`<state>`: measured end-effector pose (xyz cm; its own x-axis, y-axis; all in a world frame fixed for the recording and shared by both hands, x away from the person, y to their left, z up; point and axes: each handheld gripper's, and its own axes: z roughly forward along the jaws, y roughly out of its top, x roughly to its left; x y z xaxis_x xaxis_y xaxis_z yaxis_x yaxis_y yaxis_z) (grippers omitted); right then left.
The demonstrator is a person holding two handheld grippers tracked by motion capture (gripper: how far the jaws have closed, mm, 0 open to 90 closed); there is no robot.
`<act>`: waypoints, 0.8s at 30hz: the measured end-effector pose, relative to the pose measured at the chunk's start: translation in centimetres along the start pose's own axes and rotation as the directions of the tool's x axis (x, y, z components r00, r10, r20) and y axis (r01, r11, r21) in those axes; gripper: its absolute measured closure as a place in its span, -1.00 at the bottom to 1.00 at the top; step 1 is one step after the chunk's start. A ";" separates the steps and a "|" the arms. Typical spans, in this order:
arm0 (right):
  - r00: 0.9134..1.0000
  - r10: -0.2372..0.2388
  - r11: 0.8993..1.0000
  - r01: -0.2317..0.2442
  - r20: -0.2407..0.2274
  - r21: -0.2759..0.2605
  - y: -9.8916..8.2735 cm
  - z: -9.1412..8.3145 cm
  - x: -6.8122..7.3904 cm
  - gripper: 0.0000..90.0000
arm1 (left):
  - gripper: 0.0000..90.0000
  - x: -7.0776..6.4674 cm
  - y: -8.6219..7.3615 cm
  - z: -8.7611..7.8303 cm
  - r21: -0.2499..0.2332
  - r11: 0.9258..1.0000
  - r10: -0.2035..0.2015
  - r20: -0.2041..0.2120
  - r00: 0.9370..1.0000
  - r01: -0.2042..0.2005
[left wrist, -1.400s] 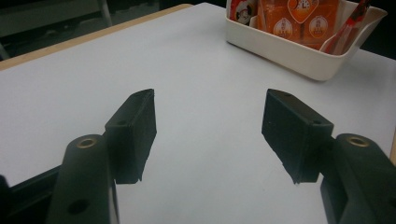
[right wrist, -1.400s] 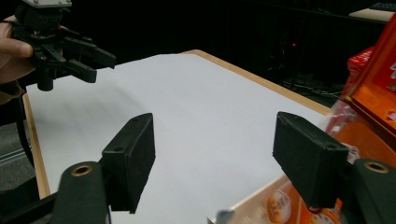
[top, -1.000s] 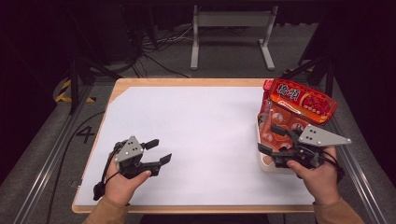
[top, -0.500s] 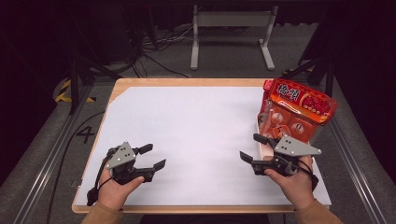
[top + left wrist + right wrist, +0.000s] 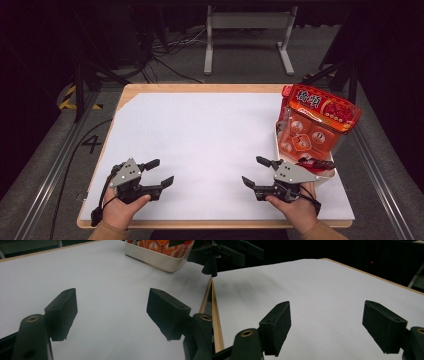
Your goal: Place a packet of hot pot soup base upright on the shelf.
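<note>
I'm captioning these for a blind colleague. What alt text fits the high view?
A person holds the left hand-held gripper and the right hand-held gripper, both open, low over a white table. At the right edge a white tray holds orange packets, with a red snack bag on top.

Wooden table stood on grey floor, top almost wholly covered by white sheet; wood rim showed along edges, far left corner of sheet cut diagonally. White tray sat on sheet near right edge, touching it, holding orange-red packets, possibly snack packs. Rest of sheet bare.
</note>
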<state>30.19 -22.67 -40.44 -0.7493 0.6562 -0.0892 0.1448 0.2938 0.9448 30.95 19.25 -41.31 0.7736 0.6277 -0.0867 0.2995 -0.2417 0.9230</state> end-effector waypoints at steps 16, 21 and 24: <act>0.999 0.031 0.998 -0.032 0.036 0.049 -2.6 1.8 -0.4 -0.53 | -0.45 1.0 -2.1 1.0 0.048 0.999 -0.017 -0.017 1.000 0.017; 0.998 0.051 0.996 -0.054 0.033 0.067 -3.0 2.1 -0.4 -0.53 | -0.45 1.0 -2.3 1.0 0.034 0.999 -0.025 -0.022 0.999 0.026; 0.998 0.054 0.997 -0.056 0.030 0.055 -2.9 2.0 -0.4 -0.53 | -0.46 0.9 -2.1 1.0 0.022 0.999 -0.025 -0.016 1.000 0.026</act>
<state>31.37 -22.36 -43.80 -0.7204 0.6920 -0.0472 0.2221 0.2946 0.9294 31.52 19.60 -43.69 0.7565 0.6457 -0.1039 0.3313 -0.2414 0.9121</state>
